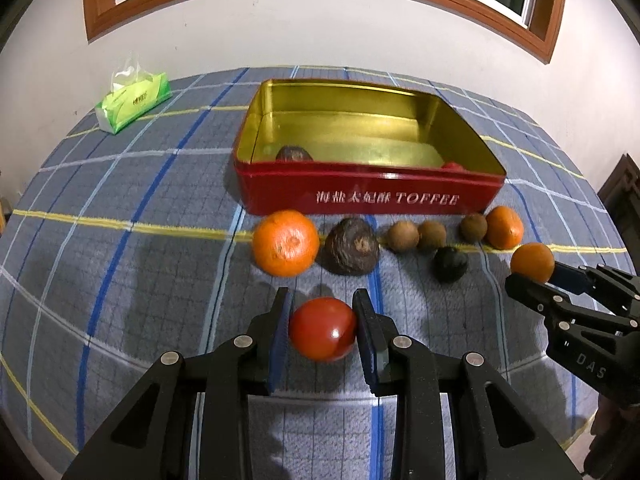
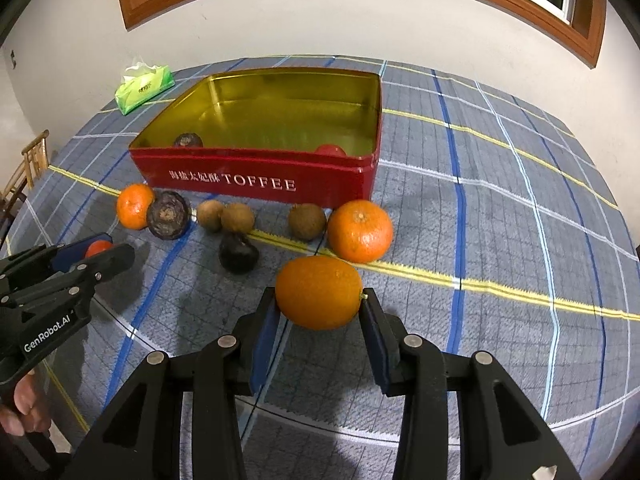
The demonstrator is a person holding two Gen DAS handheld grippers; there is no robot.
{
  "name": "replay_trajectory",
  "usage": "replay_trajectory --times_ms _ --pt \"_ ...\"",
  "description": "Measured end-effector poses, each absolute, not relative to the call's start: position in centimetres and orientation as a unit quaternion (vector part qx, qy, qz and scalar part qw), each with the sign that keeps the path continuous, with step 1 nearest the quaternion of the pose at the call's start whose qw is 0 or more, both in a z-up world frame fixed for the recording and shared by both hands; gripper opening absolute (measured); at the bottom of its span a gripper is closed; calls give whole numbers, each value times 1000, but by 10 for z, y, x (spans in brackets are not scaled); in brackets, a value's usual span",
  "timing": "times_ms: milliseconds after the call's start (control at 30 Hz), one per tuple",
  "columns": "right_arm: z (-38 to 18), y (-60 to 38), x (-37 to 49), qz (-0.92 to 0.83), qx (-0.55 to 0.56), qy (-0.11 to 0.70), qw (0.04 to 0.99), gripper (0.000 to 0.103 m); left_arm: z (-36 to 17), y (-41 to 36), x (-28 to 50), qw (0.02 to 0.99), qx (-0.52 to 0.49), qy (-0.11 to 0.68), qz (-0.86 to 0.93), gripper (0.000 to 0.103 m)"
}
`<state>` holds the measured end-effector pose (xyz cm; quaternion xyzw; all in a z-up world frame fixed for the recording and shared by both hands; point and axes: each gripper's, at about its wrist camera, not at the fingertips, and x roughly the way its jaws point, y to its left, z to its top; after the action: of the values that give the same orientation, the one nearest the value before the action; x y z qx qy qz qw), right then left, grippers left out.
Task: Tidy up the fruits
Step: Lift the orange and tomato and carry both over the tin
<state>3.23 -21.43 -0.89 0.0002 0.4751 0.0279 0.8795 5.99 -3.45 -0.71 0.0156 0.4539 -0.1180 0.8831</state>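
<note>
My left gripper (image 1: 322, 334) is shut on a red tomato (image 1: 322, 334), its blue pads pressed to both sides. My right gripper (image 2: 319, 300) is shut on an oval orange fruit (image 2: 319, 293); the same fruit (image 1: 532, 262) shows at the right of the left wrist view. A red toffee tin (image 1: 372, 196) with a gold inside stands open beyond them, holding a dark wrinkled fruit (image 1: 294, 155) and a red one (image 1: 454, 165). In front of the tin lie an orange (image 1: 285, 243), a dark wrinkled fruit (image 1: 351, 246), small brown fruits (image 1: 402, 236), a black fruit (image 1: 451, 264) and another orange (image 1: 505, 227).
A green tissue pack (image 1: 134, 104) lies at the far left of the plaid-covered table (image 1: 120, 240), by the white wall. A wooden chair (image 2: 24, 172) stands off the table's left edge. A hand (image 2: 22, 404) holds the left gripper's handle.
</note>
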Motion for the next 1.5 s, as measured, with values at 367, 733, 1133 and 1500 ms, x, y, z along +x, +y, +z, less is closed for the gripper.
replay_trajectory --times_ms 367,733,1133,1500 --pt "2 -212 46 33 -10 468 883 38 8 -36 81 890 21 441 -116 32" --pt "17 -209 65 40 -19 452 891 38 23 -32 106 898 12 427 -107 32" --pt "34 -204 108 59 -23 429 901 38 27 -27 148 900 7 426 -94 32" --pt "11 -192 156 68 -38 448 890 38 19 -45 187 899 25 427 -97 32"
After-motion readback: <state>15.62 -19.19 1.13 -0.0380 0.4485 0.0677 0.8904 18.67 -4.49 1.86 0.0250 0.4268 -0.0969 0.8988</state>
